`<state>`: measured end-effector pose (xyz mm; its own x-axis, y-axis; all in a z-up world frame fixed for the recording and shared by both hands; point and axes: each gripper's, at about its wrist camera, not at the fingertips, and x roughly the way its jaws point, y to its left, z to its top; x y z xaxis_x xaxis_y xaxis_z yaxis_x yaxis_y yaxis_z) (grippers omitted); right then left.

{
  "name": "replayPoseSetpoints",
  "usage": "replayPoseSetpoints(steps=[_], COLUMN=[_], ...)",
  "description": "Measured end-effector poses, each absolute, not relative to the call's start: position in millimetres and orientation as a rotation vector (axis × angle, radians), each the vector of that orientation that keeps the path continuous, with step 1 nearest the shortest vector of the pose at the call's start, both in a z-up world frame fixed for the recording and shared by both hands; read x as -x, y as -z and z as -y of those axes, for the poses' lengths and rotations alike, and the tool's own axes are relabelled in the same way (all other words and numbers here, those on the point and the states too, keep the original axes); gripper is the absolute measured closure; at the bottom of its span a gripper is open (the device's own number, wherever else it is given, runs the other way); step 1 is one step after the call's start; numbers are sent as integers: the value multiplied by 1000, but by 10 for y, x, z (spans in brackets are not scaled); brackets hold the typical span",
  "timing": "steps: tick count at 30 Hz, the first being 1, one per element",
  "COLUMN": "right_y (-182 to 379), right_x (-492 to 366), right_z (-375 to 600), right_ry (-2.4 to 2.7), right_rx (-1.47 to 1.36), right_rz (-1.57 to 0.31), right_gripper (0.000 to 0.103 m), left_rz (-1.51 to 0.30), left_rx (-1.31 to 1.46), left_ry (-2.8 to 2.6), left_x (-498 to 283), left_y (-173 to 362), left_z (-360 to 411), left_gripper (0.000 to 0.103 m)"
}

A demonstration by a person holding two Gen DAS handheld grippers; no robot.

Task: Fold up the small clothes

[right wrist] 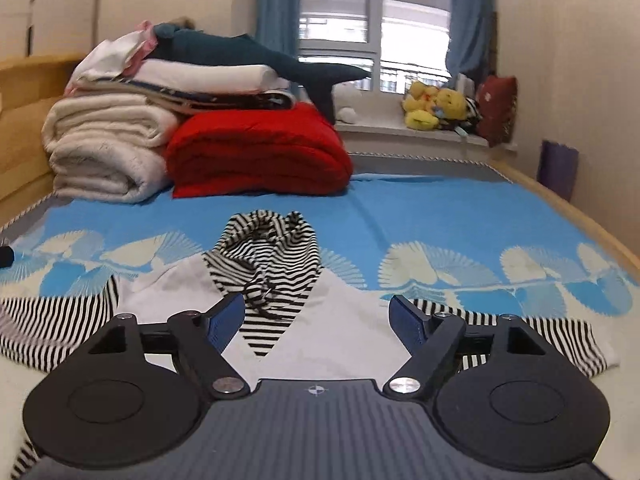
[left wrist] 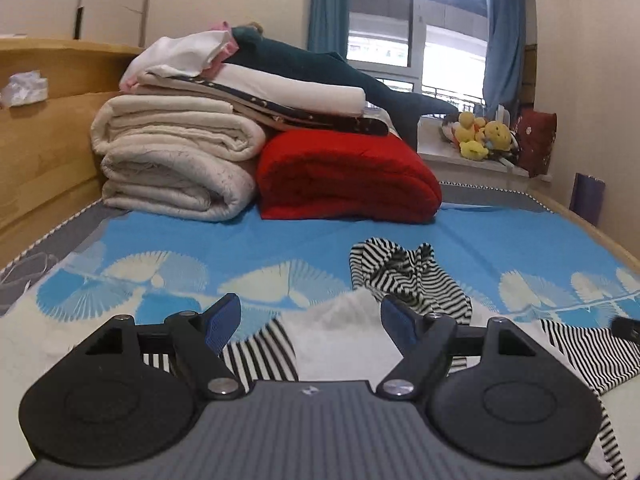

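Left claw (left wrist: 311, 317), lower centre of the left wrist view: jaws spread wide, blue pads (left wrist: 224, 318) clear of any cloth, nothing held. Right claw (right wrist: 319, 317), lower centre of the right wrist view: likewise wide apart and empty. Neither claw touches the garment.

Directly beyond both claws lies the task's thing, a small hooded top (right wrist: 344, 332) with a white body and black-and-white striped trim, spread flat on the bed (right wrist: 400, 216). In the right wrist view its striped hood (right wrist: 272, 252) sits bunched just above centre, a drawstring trailing down from it. One striped sleeve (right wrist: 52, 324) reaches to the lower left edge; the other striped sleeve (right wrist: 560, 340) extends at lower right. In the left wrist view the same hood appears right of centre.

Farther out, at middle left of both views, stand a rolled cream quilt (left wrist: 172, 160) and a folded red blanket (left wrist: 348, 176), with more folded linen and a dark plush shark (left wrist: 320, 64) stacked above. Yellow plush toys (left wrist: 480, 132) rest on the windowsill at upper right, below the window with blue curtains (left wrist: 328, 4).

Judged step: the garment appears laid out and released, with folding proper not yet begun, since both sleeves lie outspread. The next move probably calls for each claw to descend on a sleeve or side edge, pinch a single layer, and carry it inward across the white body without dragging the whole top.
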<state>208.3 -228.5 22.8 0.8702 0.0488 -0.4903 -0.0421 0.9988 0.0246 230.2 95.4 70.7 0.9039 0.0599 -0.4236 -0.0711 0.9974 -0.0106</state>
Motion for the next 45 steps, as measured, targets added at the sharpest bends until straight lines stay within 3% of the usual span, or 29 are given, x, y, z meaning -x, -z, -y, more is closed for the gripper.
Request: replayPoseSetpoints(steps=[5,6,9,11,14,17,18,19,21,30,33,36,41,45], right_y=[-229,-225,-205,-172,-143,-137,-134,-129,-114,-20,8,40,119,231], right_x=[-2131,-2137,-2153,-2181,-2244,-2301,-2312,-2325,-2359,-2491,-2510,-2521,-2544,-2566], right_z=[2446,2475,2514,2498,2462,2410,2393,2365,2303,2146,2124,2100,2120,2193], right_ry=[-7,-6,9,15,13,-5,-10,-18,-37,-70,-76,-84,-83,-69], right_rx=[-86,-101,-102,-76,-60,-63,-63,-62,-60,-65,-64,-60,-69,-82], right_rz=[-537,-543,-560,-578,-601,-611,-612,-614,-619,-669,-679,-688,-715,-750], right_gripper=[23,23,23,25,37,60,74,81,82,82,82,85,96,97], left_rz=[-404,-412,-642,-684,-740,-808,-827,-851,-895,-947,-970,-962,-882,-739], left_rx=[-86,-103,-161,7,200,283,314,358,471,653,705,693,586,493], left_ry=[-56,-56,-152,-206,-302,-443,-470,-500,-559,-670,-695,-712,-726,-521], left_x=[-2625,-2634,-2896,-3014,-3125,-3159,-3159,-3144,-3076,-2828,-2835,-2853,-2919,-3042], left_y=[-414,-275,104,172,296,453,499,547,644,830,965,971,681,215], left_z=[-1151,-1214,-1455,-1808,-2305,-2757,-2884,-3044,-3387,-4093,-4190,-4196,-3915,-3301], left_gripper=[26,33,78,78,78,75,73,65,52,51,57,96,98,99])
